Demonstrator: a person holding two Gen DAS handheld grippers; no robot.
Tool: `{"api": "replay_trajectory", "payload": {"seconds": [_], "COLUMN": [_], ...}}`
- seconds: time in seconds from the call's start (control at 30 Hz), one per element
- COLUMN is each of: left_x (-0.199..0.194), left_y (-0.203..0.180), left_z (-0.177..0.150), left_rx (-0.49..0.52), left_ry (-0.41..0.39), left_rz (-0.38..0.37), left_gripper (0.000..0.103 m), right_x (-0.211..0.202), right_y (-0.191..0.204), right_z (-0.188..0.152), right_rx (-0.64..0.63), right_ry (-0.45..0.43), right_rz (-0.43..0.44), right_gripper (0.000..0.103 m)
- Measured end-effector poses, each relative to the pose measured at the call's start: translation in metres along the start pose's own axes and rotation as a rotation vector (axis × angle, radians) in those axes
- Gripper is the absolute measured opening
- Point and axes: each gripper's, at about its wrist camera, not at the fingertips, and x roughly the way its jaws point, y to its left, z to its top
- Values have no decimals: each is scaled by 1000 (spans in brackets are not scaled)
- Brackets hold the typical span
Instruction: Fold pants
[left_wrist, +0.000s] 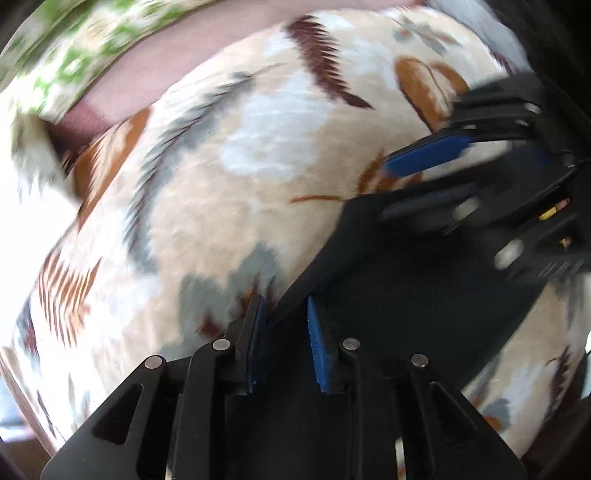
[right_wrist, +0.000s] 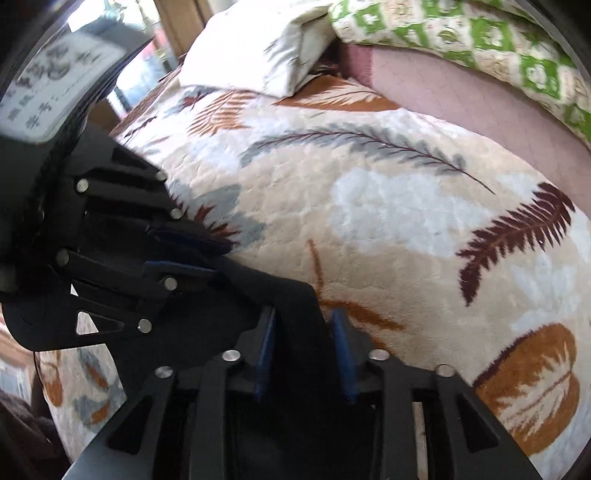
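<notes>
Together, both claws are gripping the black pants (right_wrist: 291, 295), which are lying on a bed under a cream blanket (right_wrist: 388, 221) printed with brown, grey and maroon leaves. Seen from the left wrist, the left claw (left_wrist: 284, 339) is pinching an edge of the dark cloth, its blue pads (left_wrist: 316, 343) sitting close with the fabric running up between them. From there the pants (left_wrist: 406, 280) are spreading away toward the right, where the right claw (left_wrist: 443, 162) is coming in from the side, blurred, with one blue pad showing over the cloth. Seen from the right wrist, the right claw (right_wrist: 304, 350) is likewise pinching a fold of the pants, the black fabric rising between its two blue pads (right_wrist: 341, 354). Beside it on the left, the left claw (right_wrist: 207, 254) is reaching in with its pads nearly pressed together on the same stretch of cloth, so the two claws are working just beside each other near the blanket's near edge. Toward the head of the bed, a cream pillow (right_wrist: 266, 44) is resting on the blanket's far edge, with a mauve sheet (right_wrist: 443, 99) showing beyond the blanket. Next to the pillow, a green-and-cream patterned quilt (right_wrist: 480, 40) is lying bunched along the far side of the sheet. On the left claw's body in the right wrist view, a white label (right_wrist: 55, 85) with dark characters is showing, too blurred to read.
</notes>
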Motion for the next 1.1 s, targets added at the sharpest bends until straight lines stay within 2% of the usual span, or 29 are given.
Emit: {"api": "replay_trajectory", "payload": {"seconds": [0.07, 0.13, 0.17, 0.2, 0.23, 0.27, 0.3, 0.43, 0.57, 0.6, 0.77, 0.83, 0.9, 1.0, 1.1], "left_x": [-24, -49, -61, -69, -77, -81, -79, -64, -49, -45, -26, -13, -11, -14, -10], "left_y": [20, 44, 56, 66, 74, 81, 87, 94, 92, 90, 82, 81, 81, 77, 76], "left_z": [-14, -31, -43, -55, -69, -82, -91, -135, -151, -152, -153, -154, -157, -158, -159], "left_rx": [-81, -167, -222, -276, -326, -373, -416, -565, -653, -658, -651, -687, -730, -781, -827], "left_ry": [-27, -68, -82, -92, -105, -106, -102, -48, -32, -23, 21, 45, 7, -73, -97], "left_rz": [-34, -90, -105, -116, -139, -155, -171, -297, -395, -401, -299, -319, -346, -379, -368], "left_gripper": [22, 25, 28, 39, 51, 55, 58, 58, 58, 58, 58, 69, 81, 81, 81], "right_x": [-20, -49, -67, -85, -98, -110, -118, -138, -162, -168, -196, -204, -211, -222, -231], "right_y": [-6, -13, -16, -18, -18, -13, -7, 17, 8, 2, -21, -24, -28, -44, -68], "right_z": [0, -5, -11, -20, -29, -43, -55, -117, -188, -203, -262, -274, -284, -300, -317], "right_rx": [64, 147, 208, 274, 327, 377, 405, 544, 746, 787, 938, 951, 965, 1012, 1094], "right_ry": [-32, -98, -140, -188, -214, -233, -247, -281, -377, -392, -427, -439, -451, -492, -528], "right_rz": [7, 45, 70, 91, 100, 103, 104, 102, 116, 105, 58, 47, 32, 13, -50], "right_gripper": [36, 36, 40, 44, 55, 60, 60, 60, 60, 60, 60, 60, 60, 60, 61]}}
